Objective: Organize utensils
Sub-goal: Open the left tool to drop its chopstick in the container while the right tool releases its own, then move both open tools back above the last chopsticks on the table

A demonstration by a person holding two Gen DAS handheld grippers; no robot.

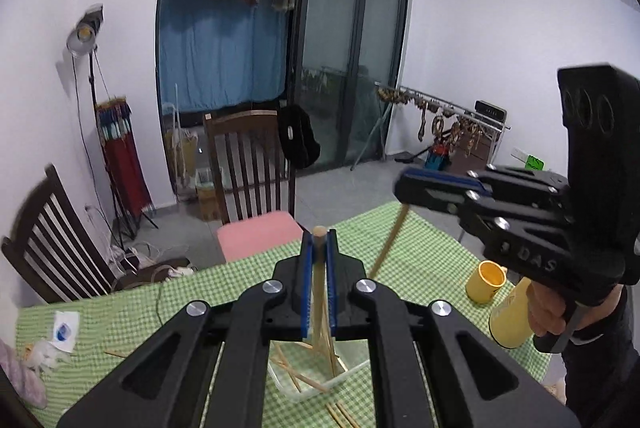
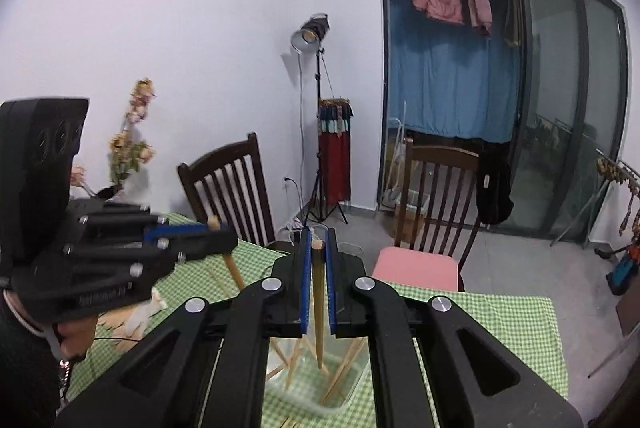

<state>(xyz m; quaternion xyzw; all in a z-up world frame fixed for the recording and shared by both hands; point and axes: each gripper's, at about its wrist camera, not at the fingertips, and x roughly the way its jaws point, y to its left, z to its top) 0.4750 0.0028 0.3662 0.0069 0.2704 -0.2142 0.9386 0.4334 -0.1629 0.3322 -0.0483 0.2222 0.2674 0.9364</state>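
The left gripper [image 1: 320, 248] was found clenched on a pale chopstick [image 1: 319, 292], held upright above the clear container [image 1: 320, 384] on the green checked table [image 1: 120, 308]. The right gripper [image 2: 319, 248] was likewise clamped on a darker chopstick [image 2: 319, 308]. Further chopsticks were noted inside the container.

chopsticks [image 1: 320, 292] [image 2: 319, 308]: wooden, one clamped per hand-held gripper | rest: clear tray [image 1: 320, 384]
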